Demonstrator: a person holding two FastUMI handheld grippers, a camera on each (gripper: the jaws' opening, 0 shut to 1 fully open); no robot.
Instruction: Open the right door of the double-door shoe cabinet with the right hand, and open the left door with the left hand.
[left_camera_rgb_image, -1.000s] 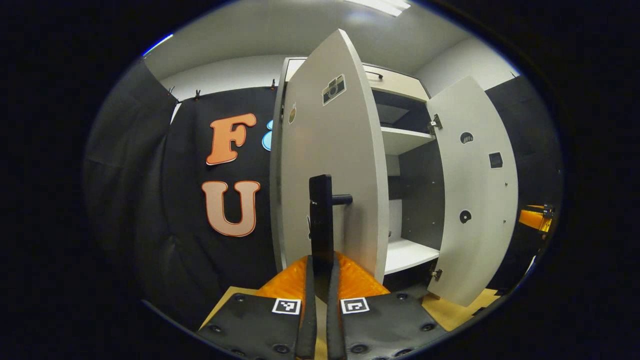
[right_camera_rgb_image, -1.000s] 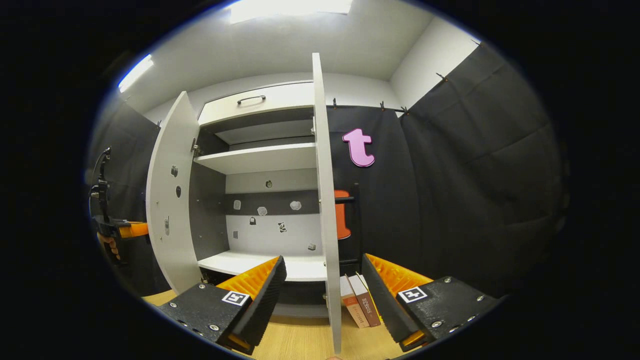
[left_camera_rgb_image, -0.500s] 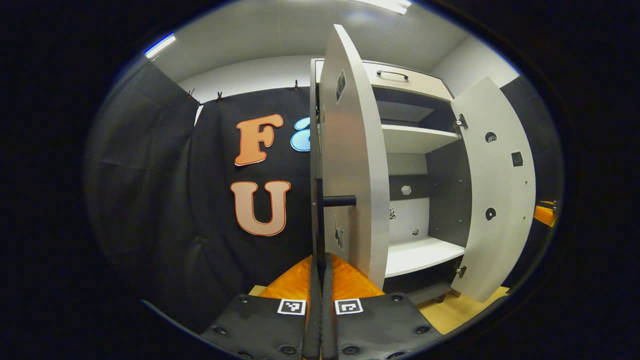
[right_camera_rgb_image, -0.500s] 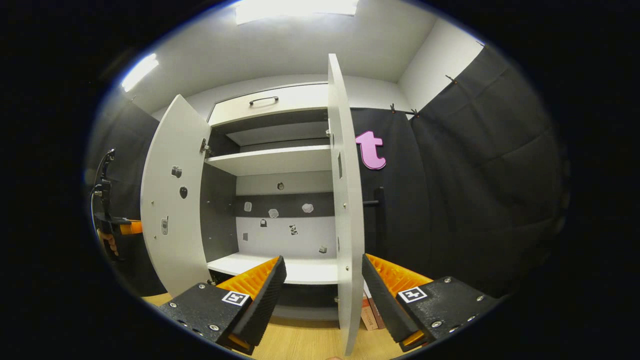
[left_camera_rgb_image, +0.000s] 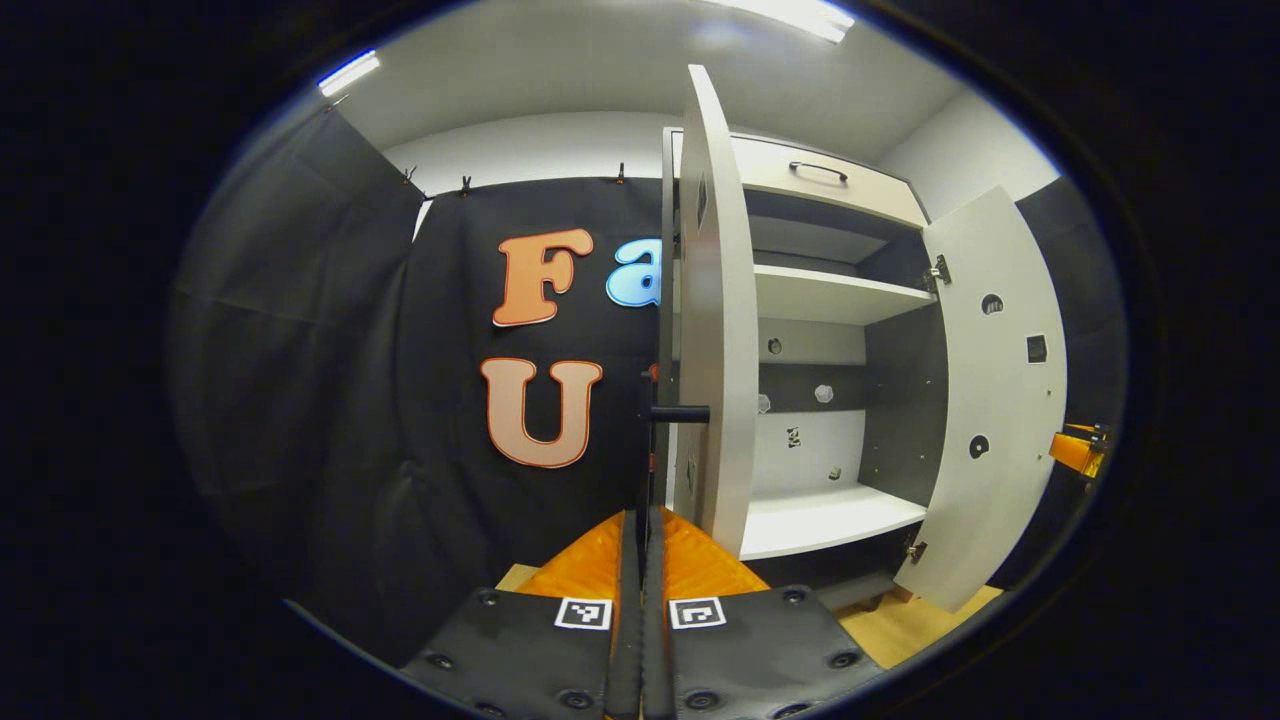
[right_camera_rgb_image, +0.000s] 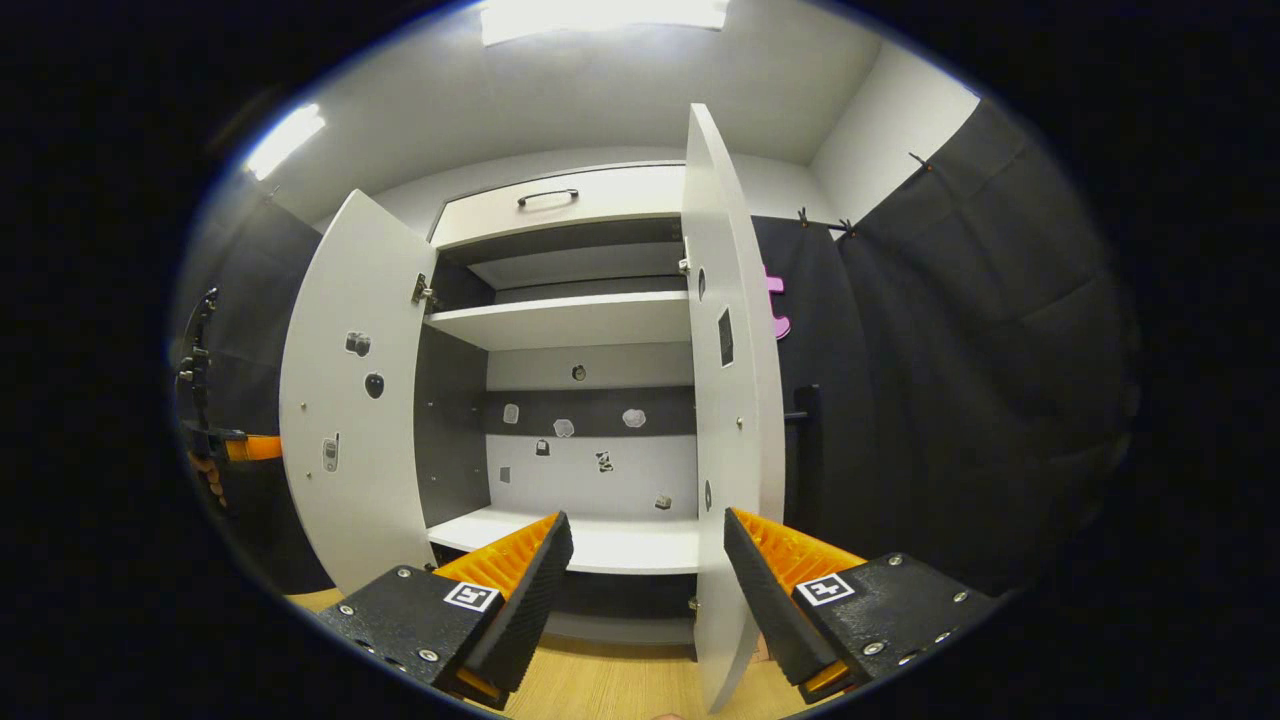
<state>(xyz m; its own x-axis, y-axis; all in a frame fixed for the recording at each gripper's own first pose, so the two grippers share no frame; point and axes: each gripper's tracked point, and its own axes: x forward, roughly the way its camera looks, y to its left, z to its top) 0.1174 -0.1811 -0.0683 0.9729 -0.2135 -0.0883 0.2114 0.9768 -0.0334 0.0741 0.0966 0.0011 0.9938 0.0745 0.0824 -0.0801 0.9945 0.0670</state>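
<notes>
Both doors of the shoe cabinet (right_camera_rgb_image: 575, 300) stand open: left door (right_camera_rgb_image: 345, 400) swung wide, right door (right_camera_rgb_image: 725, 400) edge-on. The left gripper (left_camera_rgb_image: 642, 560) is clamped on the left door's black handle (left_camera_rgb_image: 648, 440). The right gripper (right_camera_rgb_image: 640, 570) hangs spread wide, holding nothing, before the right door.

The white double-door shoe cabinet (right_camera_rgb_image: 570, 320) is seen standing on the wooden floor with both doors swung wide. The left door (right_camera_rgb_image: 345, 400) and the right door (right_camera_rgb_image: 725, 400) are each fitted with a black bar handle (left_camera_rgb_image: 665, 412). White shelves are exposed inside.
</notes>
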